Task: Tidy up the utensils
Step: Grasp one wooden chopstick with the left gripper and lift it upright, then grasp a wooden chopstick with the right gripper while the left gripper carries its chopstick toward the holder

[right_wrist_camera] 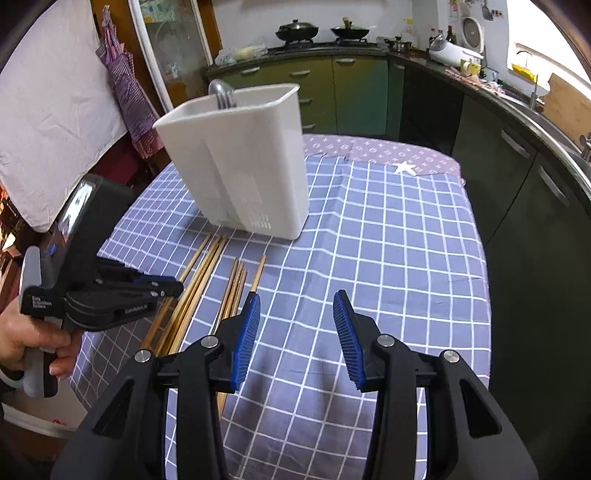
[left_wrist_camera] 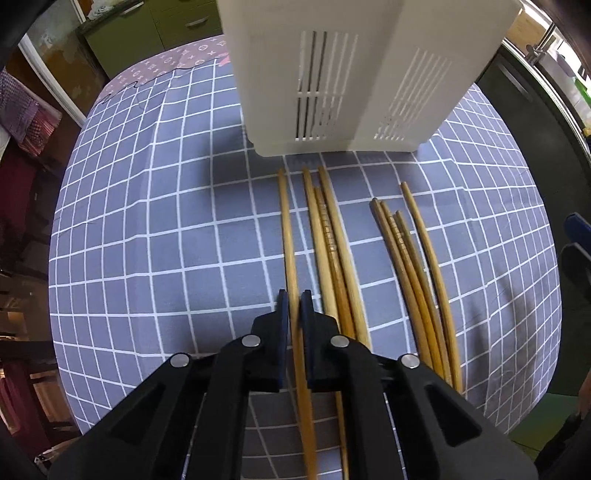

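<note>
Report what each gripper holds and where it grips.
The left gripper is shut on the leftmost chopstick, partway along its length. The right gripper holds nothing.

A home kitchen: two woks point(right_wrist_camera: 296, 30) sit on a stove along the far counter point(right_wrist_camera: 295, 50), above green cabinets point(right_wrist_camera: 354, 96); a rice cooker point(right_wrist_camera: 472, 32) stands in the corner, a checked apron point(right_wrist_camera: 127, 92) hangs by the door, and a grid-patterned tablecloth point(right_wrist_camera: 388, 229) covers the table
</note>
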